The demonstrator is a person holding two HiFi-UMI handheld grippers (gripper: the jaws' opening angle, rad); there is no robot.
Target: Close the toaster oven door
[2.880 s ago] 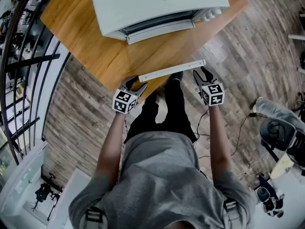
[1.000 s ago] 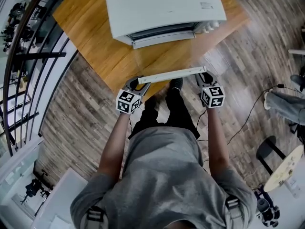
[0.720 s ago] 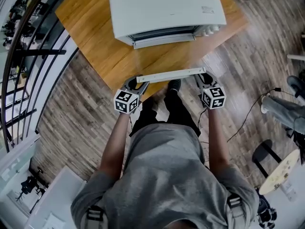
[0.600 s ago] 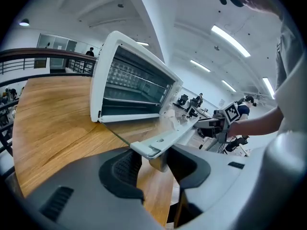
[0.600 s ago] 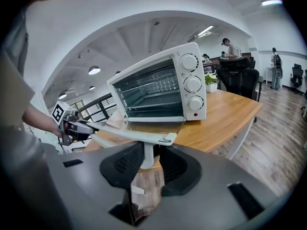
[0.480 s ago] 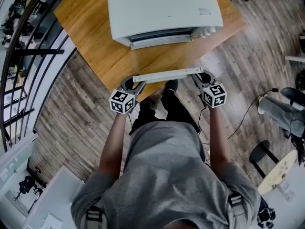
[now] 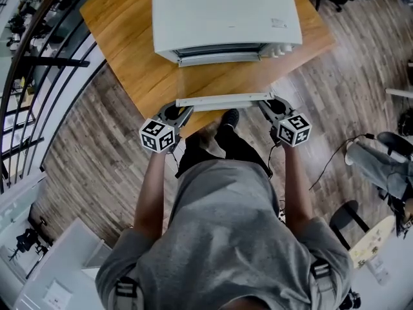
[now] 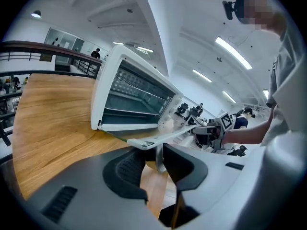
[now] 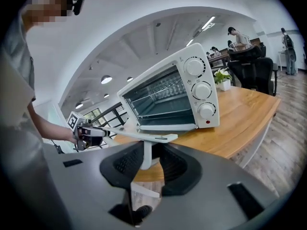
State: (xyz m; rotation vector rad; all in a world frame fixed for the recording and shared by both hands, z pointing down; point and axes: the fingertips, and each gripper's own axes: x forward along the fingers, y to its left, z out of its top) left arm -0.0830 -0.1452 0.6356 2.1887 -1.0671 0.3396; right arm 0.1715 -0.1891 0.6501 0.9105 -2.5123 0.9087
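Note:
A white toaster oven (image 7: 226, 11) stands on the wooden table (image 7: 129, 50) with its glass door (image 7: 219, 82) swung down and partly raised. The door's white handle bar (image 7: 222, 100) runs between my two grippers. My left gripper (image 7: 177, 112) is at the bar's left end; its jaws have just been closing and now press on the handle's left post (image 8: 157, 156). My right gripper (image 7: 271, 104) is shut on the right post (image 9: 145, 158). Each gripper view shows the open oven cavity (image 8: 134, 97) (image 9: 165, 99) behind the bar.
The table's front edge lies right under the handle, with the person's legs and a shoe (image 7: 229, 117) below it. A dark railing (image 7: 39, 63) runs along the left. Three knobs (image 9: 201, 90) sit on the oven's right panel. A cable and stools (image 7: 352, 212) lie on the floor at right.
Both grippers have lifted the handle and carried it toward the oven, so the door stands steeper. The left gripper's marker cube has rolled outward.

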